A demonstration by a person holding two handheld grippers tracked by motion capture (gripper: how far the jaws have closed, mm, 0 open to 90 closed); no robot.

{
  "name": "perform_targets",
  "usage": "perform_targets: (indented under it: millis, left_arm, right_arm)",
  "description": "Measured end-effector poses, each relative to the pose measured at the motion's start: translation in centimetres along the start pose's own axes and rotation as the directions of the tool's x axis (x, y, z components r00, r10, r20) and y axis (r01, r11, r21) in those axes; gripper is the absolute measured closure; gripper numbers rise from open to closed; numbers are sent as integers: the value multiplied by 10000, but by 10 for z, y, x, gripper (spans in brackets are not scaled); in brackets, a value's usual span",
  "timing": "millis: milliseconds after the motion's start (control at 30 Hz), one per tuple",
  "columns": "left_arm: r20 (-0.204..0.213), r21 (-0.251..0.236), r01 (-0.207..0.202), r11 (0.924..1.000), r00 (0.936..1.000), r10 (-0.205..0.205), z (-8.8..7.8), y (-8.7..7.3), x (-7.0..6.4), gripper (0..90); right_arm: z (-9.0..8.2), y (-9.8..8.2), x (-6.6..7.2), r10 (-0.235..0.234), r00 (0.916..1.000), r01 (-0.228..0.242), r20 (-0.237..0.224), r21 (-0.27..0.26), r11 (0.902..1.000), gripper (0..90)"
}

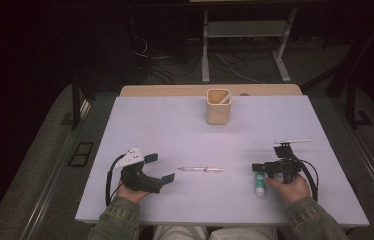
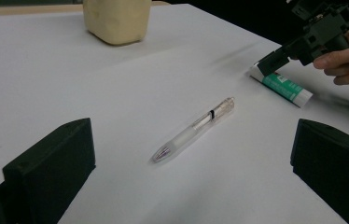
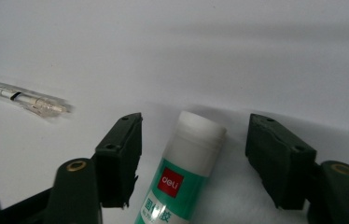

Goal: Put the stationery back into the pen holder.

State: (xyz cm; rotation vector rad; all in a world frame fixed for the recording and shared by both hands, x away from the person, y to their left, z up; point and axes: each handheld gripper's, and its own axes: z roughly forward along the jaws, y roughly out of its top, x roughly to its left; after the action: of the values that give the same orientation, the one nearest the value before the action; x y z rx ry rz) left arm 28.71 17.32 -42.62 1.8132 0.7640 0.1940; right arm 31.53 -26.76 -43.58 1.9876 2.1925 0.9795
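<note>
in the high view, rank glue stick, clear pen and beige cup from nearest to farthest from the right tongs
1. Glue stick: lying between the jaws of the right tongs.
2. Clear pen: at the table's middle, to their left.
3. Beige cup: at the far edge.

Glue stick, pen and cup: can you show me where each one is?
Glue stick (image 3: 196,140): right gripper view, on its white cap.
Pen (image 2: 196,128): left gripper view, mid clear barrel.
Cup (image 1: 218,114): high view, on its front wall.
</note>
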Motion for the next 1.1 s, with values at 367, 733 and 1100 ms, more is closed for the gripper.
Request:
perform_targets:
  millis: [367, 733, 1100]
  left_arm:
    - [19, 22, -27, 10000, 10000, 27, 0, 0, 0, 0]
    - [16, 24, -25, 10000, 10000, 25, 0, 0, 0, 0]
    - [-3, 12, -14, 10000, 10000, 14, 0, 0, 0, 0]
  right_arm:
    - [1, 0, 2, 211, 9998, -211, -29, 30, 9998, 480]
    - [1, 0, 2, 359, 9987, -360, 368, 23, 9994, 579]
    - [2, 0, 2, 124, 9984, -127, 559, 59, 9999, 641]
